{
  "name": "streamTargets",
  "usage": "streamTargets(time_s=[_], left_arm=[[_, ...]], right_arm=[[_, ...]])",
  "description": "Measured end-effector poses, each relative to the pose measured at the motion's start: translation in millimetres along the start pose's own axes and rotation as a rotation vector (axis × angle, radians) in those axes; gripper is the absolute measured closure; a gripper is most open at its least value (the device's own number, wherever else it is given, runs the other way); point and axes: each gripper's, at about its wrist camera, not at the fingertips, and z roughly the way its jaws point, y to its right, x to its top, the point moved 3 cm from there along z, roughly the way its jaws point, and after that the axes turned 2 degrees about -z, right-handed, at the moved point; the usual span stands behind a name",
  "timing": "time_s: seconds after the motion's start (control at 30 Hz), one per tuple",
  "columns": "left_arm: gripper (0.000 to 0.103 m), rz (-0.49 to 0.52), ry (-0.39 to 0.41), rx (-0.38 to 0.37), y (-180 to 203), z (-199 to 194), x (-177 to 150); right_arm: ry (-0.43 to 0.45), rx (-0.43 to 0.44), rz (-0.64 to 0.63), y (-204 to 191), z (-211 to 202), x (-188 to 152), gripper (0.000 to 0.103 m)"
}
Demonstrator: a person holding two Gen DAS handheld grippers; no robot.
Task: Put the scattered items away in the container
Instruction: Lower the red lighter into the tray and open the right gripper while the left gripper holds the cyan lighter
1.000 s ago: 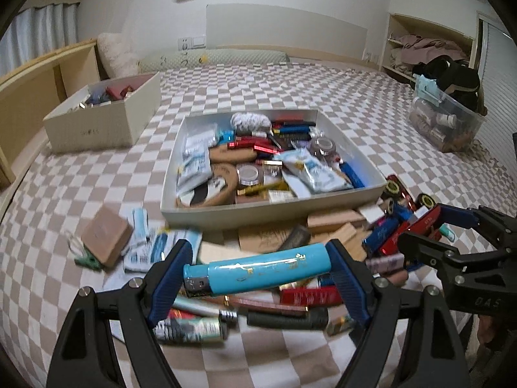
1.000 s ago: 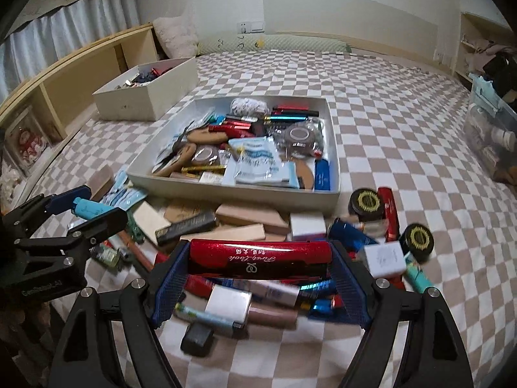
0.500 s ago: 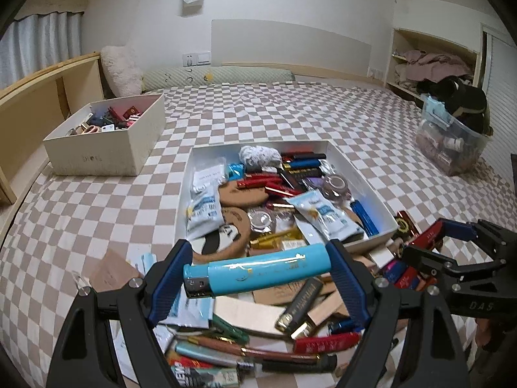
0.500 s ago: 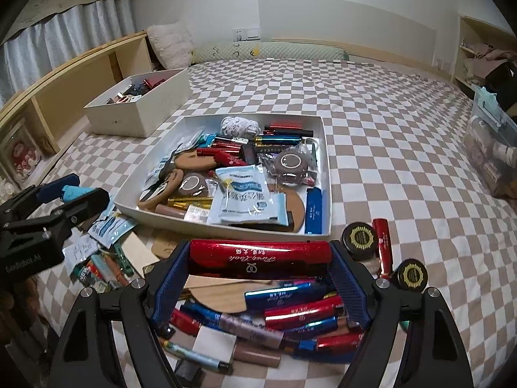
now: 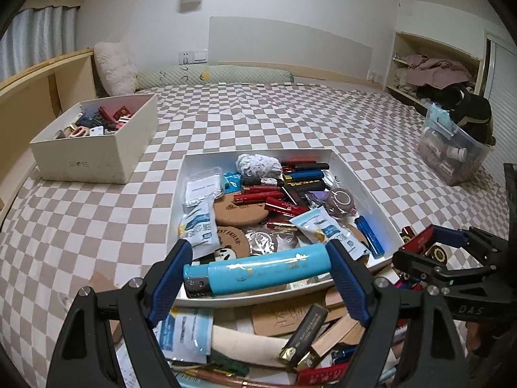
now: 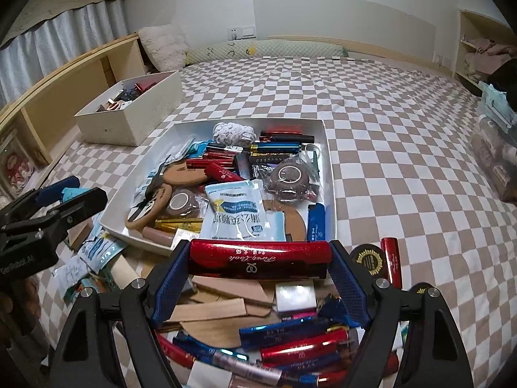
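Far L on the bed (image 5: 290, 110), near its L edge, sits a cream box (image 5: 97, 148) w/ small bits inside, well apart from the white tray (image 5: 362, 174) mid-bed. Tray is packed: packets L side, cork discs, red & blue tubes toward the back, a tape roll at R. Left gripper (image 5: 258, 273) is clamped endwise on a light-blue lighter (image 5: 258, 271), held level just over the tray's near rim. In front of that rim lies a heap (image 5: 290, 333) of packets, wood slips, a black lighter, crowding the bed's near edge. Right gripper (image 6: 260, 260) is clamped on a red lighter (image 6: 258, 258), level, at the tray's near rim; below it more wood slips, red/blue tubes (image 6: 300, 342), and to the R two round black-gold lids (image 6: 368, 260). Clear bin (image 5: 452, 152) of stuff at bed's R edge. Vs a sec ago: both grips unchanged, both lighters have come forward from over the heap to the tray rim; tray looms larger.
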Motion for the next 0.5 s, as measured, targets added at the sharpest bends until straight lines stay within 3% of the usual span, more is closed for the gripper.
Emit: streamTargets(time_s=[0.5], left_arm=[[0.019,-0.011,-0.034,-0.036,-3.7,47.9,21.1]], right_arm=[[0.001,-0.018,0.033,25.4,31.9,32.1,0.020]])
